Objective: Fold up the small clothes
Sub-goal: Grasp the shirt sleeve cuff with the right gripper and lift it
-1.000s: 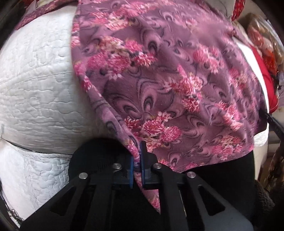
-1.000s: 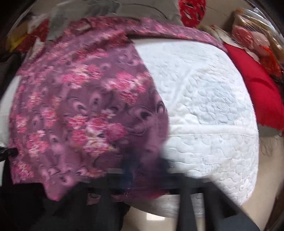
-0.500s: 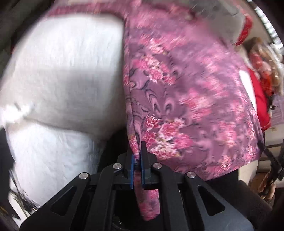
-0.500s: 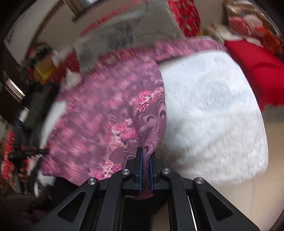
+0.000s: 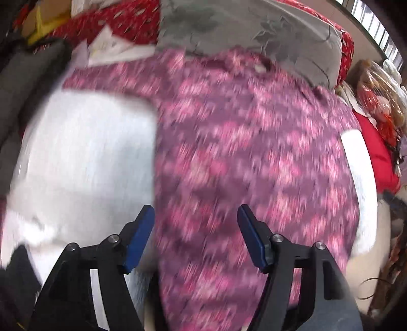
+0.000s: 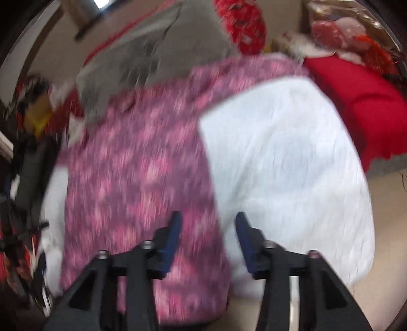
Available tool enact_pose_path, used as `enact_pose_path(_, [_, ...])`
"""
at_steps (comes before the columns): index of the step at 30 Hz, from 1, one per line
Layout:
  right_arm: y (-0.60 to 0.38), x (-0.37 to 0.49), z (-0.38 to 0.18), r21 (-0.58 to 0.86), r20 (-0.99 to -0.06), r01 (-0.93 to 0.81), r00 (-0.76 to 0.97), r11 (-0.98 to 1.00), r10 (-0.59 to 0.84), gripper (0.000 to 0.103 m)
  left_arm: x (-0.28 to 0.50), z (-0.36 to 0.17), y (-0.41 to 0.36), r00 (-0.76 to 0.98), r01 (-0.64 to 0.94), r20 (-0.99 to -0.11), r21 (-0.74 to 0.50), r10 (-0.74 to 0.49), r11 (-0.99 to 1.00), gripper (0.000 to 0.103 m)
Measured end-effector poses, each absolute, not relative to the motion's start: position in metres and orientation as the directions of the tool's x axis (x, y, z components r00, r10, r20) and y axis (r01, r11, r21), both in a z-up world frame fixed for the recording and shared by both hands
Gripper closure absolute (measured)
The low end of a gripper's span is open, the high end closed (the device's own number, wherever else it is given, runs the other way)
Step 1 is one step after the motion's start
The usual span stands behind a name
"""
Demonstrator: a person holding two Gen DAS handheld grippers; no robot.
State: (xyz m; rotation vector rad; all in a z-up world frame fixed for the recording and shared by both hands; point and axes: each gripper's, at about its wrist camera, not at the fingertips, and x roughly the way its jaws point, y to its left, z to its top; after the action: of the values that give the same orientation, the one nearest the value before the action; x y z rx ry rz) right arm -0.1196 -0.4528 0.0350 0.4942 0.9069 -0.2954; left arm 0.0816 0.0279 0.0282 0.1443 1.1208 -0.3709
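Note:
A purple garment with pink flowers lies spread on a white quilted cushion. Both views are motion-blurred. My left gripper is open and empty above the garment's near left edge. In the right wrist view the garment covers the left half of the white cushion. My right gripper is open and empty above the garment's near right edge. One sleeve runs off to the far left.
A grey patterned pillow lies behind the garment. A red cloth lies to the right of the cushion. Red patterned fabric and cluttered items sit at the back left. Bagged goods sit at the back right.
Both grippers were shut on the garment's near edge. They have let it go and opened, and the garment now lies flat on the cushion. Both cameras have pulled back.

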Motion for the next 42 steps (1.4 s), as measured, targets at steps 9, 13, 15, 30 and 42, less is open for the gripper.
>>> enact_pose_path(9, [-0.664,-0.058,0.026,0.446,-0.775,0.745,0.599,0.497,-0.203,0.052,0.181,-0.017,-0.067,0.403,0.337,-0.909,0.039,-0.106,0.941,0.036])
enact_pose_path(13, [-0.746,-0.025,-0.005,0.543,-0.754,0.779,0.616,0.312,-0.226,0.051,0.207,-0.03,-0.08,0.391,0.321,-0.911,0.003,-0.13,0.947,0.036])
enact_pose_path(15, [-0.774,-0.006,-0.026,0.591,-0.74,0.773,0.633,0.229,-0.228,0.051,0.215,-0.038,-0.084,0.374,0.322,-0.918,-0.009,-0.135,0.947,0.036])
enact_pose_path(30, [-0.816,0.026,-0.023,0.747,-0.537,0.626,0.766,0.223,-0.352,0.095,0.264,-0.024,-0.079,0.414,0.246,-0.894,-0.071,-0.17,0.967,0.036])
enact_pose_path(42, [-0.731,0.052,0.062,0.544,-0.573,0.653,0.748,0.527,-0.335,0.099,0.293,-0.047,-0.063,0.325,0.181,-0.923,-0.155,-0.208,0.971,0.036])
